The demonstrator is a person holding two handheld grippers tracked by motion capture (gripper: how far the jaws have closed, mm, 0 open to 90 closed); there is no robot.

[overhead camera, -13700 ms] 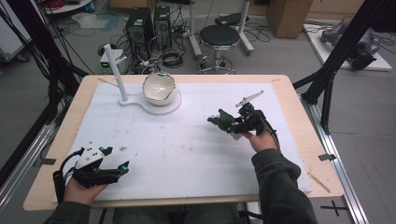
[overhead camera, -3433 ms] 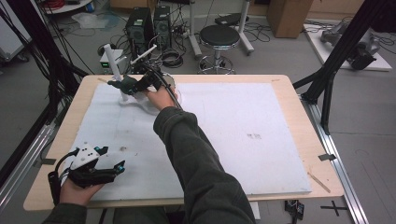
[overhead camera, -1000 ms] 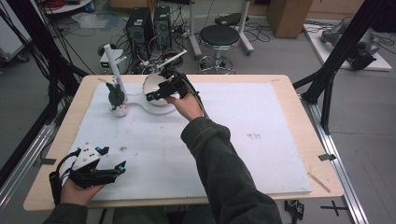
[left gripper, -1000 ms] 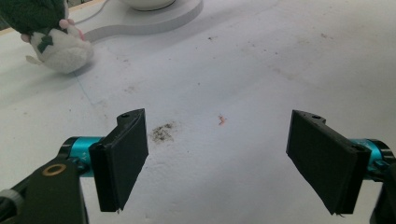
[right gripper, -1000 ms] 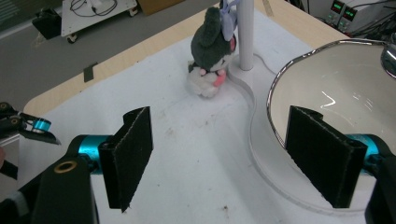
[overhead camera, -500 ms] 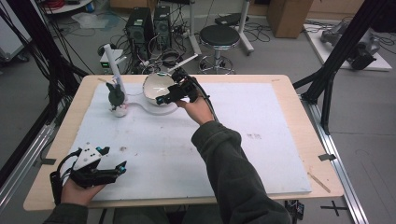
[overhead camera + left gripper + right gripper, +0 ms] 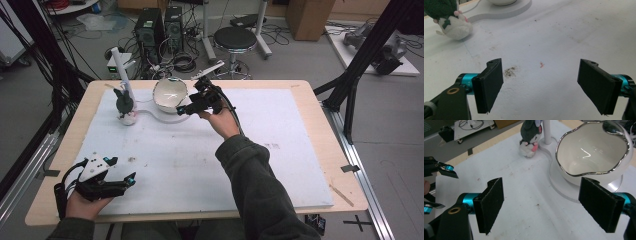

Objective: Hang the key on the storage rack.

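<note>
Right claw [image 7: 184, 109] held above the surface [image 7: 300, 150] near the far edge, jaws spread wide, nothing between them. Its tips sit just beside the white bowl [image 7: 170, 93], which rests on a flat white base [image 7: 564, 187]. Plush toy [image 7: 125, 106] stands upright at the foot of a white post [image 7: 121, 67], left of the bowl. Left claw [image 7: 131, 178] rests at the near left corner of the surface, jaws also wide and empty, well apart from the toy.
</note>
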